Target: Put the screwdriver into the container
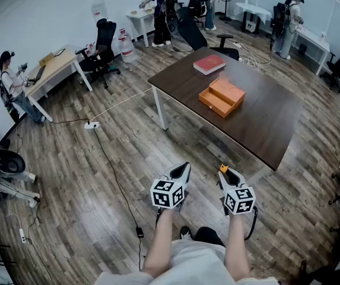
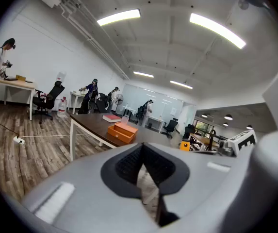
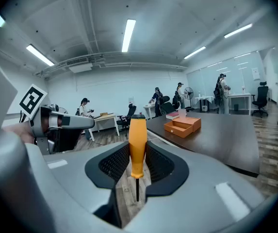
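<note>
The screwdriver with the orange plastic handle and thin dark shaft (image 3: 138,140) stands upright, shaft down, pinched by its handle between the ribbed black pads of the right gripper (image 3: 138,168). In the head view its orange tip (image 1: 223,169) shows at the front of that gripper (image 1: 228,180), over the wood-plank floor (image 1: 98,177), short of the near edge of the dark brown rectangular table (image 1: 264,123). The open orange box-shaped container (image 1: 221,97) sits on the table, well apart from the screwdriver, with a red book (image 1: 209,64) beyond it. The left gripper (image 2: 141,154) is level beside the right, its jaws pressed together with nothing between them.
</note>
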`<state>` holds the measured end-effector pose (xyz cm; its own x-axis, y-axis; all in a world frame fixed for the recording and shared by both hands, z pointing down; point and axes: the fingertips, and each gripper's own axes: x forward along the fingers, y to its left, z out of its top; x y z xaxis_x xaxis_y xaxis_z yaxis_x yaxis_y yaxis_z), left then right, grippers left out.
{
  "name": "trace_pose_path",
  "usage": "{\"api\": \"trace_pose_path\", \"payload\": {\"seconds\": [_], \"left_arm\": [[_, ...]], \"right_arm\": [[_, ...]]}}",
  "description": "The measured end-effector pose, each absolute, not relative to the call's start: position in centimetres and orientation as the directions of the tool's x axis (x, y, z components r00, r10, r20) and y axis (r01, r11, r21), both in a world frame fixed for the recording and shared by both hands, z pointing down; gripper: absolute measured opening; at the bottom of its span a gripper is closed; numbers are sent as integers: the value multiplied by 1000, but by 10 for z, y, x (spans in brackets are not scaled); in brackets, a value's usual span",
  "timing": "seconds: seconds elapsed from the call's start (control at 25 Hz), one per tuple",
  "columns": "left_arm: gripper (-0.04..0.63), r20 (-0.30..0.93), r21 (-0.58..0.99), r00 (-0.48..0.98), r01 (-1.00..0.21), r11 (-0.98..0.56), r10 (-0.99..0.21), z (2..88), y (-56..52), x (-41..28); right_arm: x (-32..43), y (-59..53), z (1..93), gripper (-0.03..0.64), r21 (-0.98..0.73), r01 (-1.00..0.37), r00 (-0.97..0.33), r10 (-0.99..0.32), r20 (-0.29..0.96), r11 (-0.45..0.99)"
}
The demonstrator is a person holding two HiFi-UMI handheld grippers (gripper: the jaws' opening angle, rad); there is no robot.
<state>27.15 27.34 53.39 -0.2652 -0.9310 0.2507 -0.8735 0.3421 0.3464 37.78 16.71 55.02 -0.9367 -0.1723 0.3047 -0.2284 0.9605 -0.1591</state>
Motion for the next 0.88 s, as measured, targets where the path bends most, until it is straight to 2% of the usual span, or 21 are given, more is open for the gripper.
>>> {"api": "trace_pose_path", "payload": {"seconds": [0.44,0.88], "left_arm": [[55,285,273,-285,-891,362,-915,536,295,252],[55,312,270,-251,-901,339,-916,532,288,235]], "right_arm": [[358,182,559,104,-125,-225,-927,-173,333,966],[339,172,548,104,-166,-231,-940,-175,294,959]]}}
